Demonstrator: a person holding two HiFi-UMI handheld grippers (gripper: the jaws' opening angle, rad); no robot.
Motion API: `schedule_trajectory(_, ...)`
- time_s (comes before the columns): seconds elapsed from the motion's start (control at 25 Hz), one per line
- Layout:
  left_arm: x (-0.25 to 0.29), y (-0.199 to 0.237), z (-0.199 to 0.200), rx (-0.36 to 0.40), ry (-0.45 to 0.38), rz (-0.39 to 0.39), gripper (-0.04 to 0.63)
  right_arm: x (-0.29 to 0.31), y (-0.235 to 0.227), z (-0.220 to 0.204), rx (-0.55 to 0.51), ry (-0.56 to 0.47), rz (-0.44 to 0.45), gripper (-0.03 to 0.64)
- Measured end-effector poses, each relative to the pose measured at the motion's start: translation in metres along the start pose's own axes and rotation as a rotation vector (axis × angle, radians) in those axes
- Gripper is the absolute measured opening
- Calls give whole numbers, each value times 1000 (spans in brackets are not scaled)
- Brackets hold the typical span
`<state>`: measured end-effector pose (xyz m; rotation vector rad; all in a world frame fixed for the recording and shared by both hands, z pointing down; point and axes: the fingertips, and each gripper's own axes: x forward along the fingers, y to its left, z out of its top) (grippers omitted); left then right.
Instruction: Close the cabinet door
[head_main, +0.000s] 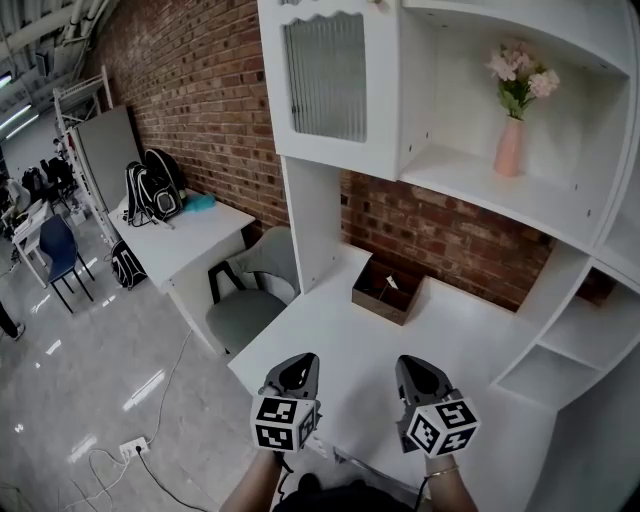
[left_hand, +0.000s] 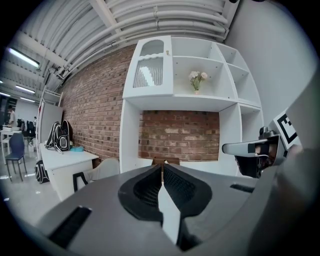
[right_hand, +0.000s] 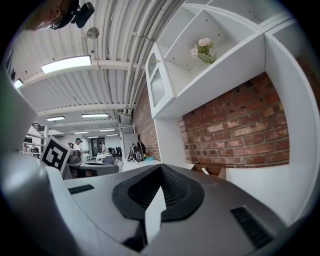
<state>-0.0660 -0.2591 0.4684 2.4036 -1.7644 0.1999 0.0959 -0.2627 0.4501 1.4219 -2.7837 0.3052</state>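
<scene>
The white cabinet door with its ribbed glass pane sits at the upper left of the white wall unit. In the left gripper view the door looks flush with its frame. Both grippers hover low over the near edge of the white desk, well below and short of the door. My left gripper is shut with nothing in it, its jaws meeting at the tips. My right gripper is beside it, also shut and empty. In the left gripper view, the right gripper shows at the right.
A pink vase of flowers stands on the open shelf right of the door. A brown box lies at the back of the desk. A grey chair is at the desk's left, beyond it a side table with backpacks.
</scene>
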Motion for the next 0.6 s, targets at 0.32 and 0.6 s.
schedule_trajectory(0.32, -4, 0, -11, 1, 11, 15, 20, -3, 6, -10, 3, 11, 20, 0)
schedule_trajectory(0.6, -6, -2, -21, -23, 26, 37, 20, -4, 0, -25, 0, 60, 29, 0)
